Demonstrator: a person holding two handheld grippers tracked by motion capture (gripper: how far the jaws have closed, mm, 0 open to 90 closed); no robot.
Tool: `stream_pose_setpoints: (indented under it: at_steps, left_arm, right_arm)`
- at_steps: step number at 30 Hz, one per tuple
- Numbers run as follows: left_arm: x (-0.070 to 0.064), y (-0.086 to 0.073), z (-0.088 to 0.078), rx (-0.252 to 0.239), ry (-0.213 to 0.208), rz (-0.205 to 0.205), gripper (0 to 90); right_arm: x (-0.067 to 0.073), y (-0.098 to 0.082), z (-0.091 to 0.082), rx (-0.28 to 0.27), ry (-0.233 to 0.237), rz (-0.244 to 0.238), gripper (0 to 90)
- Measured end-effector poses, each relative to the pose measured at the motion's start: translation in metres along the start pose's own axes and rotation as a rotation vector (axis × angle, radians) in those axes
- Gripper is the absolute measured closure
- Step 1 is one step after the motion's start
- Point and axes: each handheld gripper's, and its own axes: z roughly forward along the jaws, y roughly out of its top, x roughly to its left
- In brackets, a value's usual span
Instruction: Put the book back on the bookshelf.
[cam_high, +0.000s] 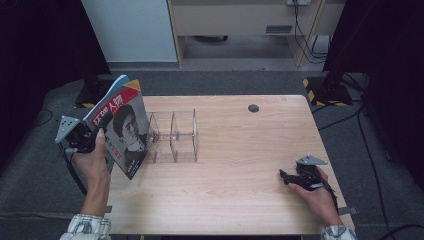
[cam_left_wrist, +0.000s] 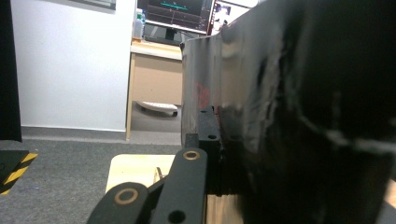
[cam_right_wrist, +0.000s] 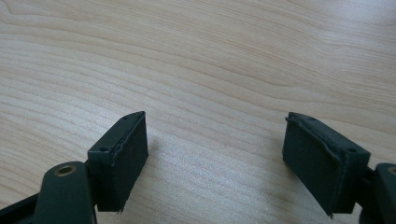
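Your left gripper (cam_high: 92, 136) clamps the magazine (cam_high: 122, 127) upright beside the clear rack (cam_high: 172, 136), not yet slotted; right gripper (cam_high: 290, 177) rests gaping, empty.

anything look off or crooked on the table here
Nothing is spilled or damaged. The one tilted thing is the magazine, clamped in the left gripper and leaning beside the clear rack, overhanging the table edge. The right gripper rests open on bare wood.

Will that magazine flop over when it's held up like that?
Probably a little. The magazine looks thin, and the left gripper pinches only one edge, so its free pages may sag. Its glossy cover might slip. Beside the clear rack, it seems light.
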Motion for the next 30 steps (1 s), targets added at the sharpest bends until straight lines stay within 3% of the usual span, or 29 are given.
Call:
stream_pose_setpoints:
  at_steps: [13,30]
  left_arm:
    - [0.004,-0.015,-0.001,-0.023,-0.01,-0.031,86.4]
    - [0.006,-0.022,0.002,-0.036,-0.006,-0.047,86.3]
  right_arm:
    - [0.001,-0.001,-0.001,0.0,-0.003,0.0,22.6]
    - [0.001,-0.001,-0.001,-0.001,-0.004,0.001,22.6]
